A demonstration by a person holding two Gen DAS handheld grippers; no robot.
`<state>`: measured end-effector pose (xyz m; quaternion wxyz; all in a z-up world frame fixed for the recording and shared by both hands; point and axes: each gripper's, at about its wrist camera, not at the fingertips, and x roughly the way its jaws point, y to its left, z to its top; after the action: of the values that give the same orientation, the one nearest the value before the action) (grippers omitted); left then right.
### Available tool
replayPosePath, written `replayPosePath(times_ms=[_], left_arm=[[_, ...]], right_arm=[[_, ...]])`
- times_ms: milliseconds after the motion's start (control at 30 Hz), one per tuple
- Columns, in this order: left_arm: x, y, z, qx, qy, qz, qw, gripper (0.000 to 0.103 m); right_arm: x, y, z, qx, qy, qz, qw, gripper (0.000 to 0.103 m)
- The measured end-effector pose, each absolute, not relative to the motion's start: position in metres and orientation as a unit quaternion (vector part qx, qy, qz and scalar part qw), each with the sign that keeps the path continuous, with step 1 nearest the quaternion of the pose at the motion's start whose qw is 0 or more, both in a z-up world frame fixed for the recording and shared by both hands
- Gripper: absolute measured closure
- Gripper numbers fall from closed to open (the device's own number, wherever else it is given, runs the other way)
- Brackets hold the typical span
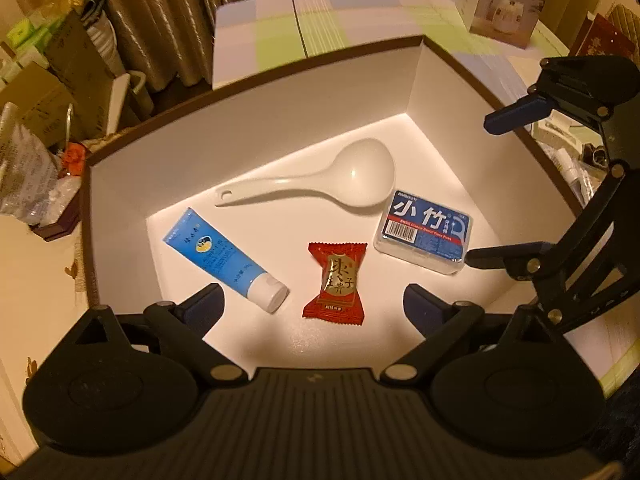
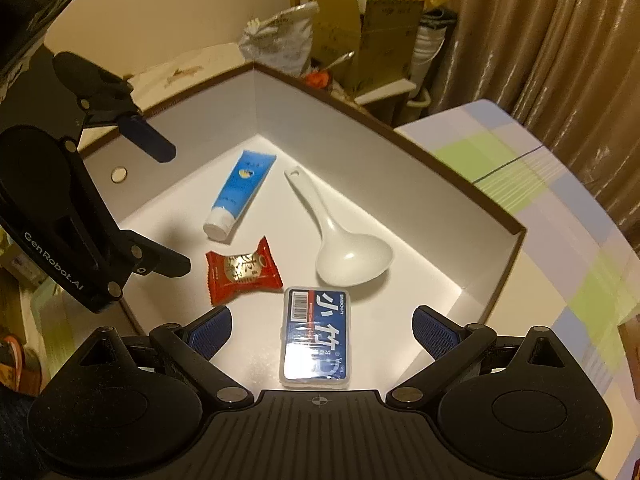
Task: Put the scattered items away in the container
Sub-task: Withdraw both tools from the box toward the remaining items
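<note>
Left tongs [image 1: 312, 304] and right tongs [image 2: 322, 326] both spread wide and empty above white box [image 1: 280, 104], holding blue tube [image 1: 224, 260], red candy [image 1: 336, 280], white spoon [image 1: 320, 180], floss case [image 1: 426, 230], all lying apart

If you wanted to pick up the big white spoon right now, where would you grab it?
Probably the white spoon is best taken by its handle, coming straight down from above with the fingers across the narrow width. It lies flat on the floor of the box, apart from the other things, and the handle is slim and straight, while the round bowl looks too wide and curved to pinch well.
</note>
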<state>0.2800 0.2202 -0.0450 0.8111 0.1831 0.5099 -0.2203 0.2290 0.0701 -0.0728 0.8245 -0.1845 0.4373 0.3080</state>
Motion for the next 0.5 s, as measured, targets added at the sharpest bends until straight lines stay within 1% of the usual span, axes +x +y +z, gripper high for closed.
replayPosePath(times_ms=[500], left_arm=[[0.230, 0.215, -0.015, 0.166, 0.482, -0.188, 0.840, 0.007]], right_arm=[[0.176, 0.030, -0.032, -0.143, 0.387, 0.302, 0.859, 0.001]])
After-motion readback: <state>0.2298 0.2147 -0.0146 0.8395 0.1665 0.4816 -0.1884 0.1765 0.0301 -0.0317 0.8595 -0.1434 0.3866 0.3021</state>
